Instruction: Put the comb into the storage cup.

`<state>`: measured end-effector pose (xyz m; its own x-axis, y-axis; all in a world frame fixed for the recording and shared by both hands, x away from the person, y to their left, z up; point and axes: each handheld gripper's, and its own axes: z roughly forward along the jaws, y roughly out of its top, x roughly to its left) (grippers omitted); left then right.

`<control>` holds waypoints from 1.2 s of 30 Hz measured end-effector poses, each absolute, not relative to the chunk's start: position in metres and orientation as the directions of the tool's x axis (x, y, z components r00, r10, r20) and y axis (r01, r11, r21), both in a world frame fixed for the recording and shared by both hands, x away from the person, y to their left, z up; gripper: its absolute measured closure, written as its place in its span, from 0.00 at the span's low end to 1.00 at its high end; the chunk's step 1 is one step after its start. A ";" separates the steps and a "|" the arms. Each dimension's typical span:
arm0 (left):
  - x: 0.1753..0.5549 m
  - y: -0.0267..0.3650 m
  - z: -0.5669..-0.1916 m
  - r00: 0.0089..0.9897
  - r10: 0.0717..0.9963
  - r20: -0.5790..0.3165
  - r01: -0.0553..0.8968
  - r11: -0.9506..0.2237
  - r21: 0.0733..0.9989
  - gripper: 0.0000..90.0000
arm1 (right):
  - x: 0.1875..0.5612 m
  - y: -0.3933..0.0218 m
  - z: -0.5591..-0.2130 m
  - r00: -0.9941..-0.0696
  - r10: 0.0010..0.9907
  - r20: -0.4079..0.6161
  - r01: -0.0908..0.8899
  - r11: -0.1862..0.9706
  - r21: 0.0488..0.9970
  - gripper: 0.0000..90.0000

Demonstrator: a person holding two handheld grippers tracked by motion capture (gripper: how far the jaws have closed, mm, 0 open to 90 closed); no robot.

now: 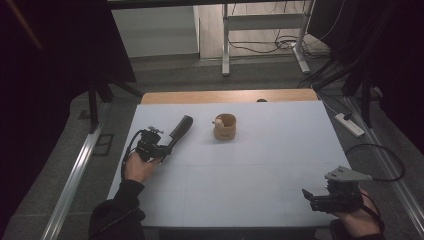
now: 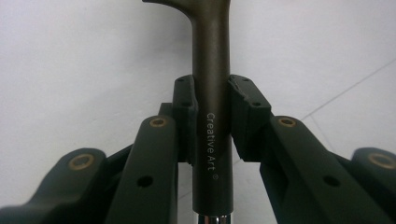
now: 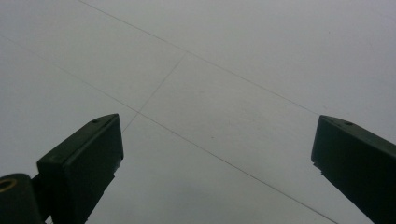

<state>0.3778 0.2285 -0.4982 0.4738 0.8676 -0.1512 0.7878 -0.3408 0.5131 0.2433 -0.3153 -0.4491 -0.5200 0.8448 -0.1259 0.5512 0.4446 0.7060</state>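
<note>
Right now the left gripper (image 1: pixel 169 145) has its fingers (image 2: pixel 187 116) pinched on a dark handle (image 2: pixel 212 107), one pad on each side of the shaft. Printed lettering on the handle reads "Creative Art", and a shiny metal part shows at its near end, below the fingers. Beyond the fingertips the handle runs on and widens at the far end. In the high view the handle (image 1: pixel 181 127) slants forward from the fingers towards the cup (image 1: pixel 224 126), its tip short of the cup and apart from it. The cup is tan, with something small and pale at its rim, and stands on the white counter (image 1: pixel 260 165) ahead and to the right of the left fingers. Whether the handle rests on the counter or is lifted off it I cannot tell.

The right gripper (image 1: pixel 306 196) sits low near the counter's near right corner, well apart from cup and handle. Its fingers (image 3: pixel 84 158) are spread wide, with bare counter between them.
</note>
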 end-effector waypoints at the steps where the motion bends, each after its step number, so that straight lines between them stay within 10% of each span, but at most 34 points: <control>1: 0.377 0.229 -0.497 0.478 0.866 -0.150 0.784 -0.342 0.518 0.80 | 0.243 -0.315 -0.449 -0.520 0.845 -0.126 0.551 0.445 0.706 0.03; 36: 0.325 0.220 -0.468 0.557 0.814 -0.164 0.660 -0.314 0.683 0.80 | 0.243 -0.316 -0.448 -0.520 0.846 -0.120 0.548 0.439 0.712 0.03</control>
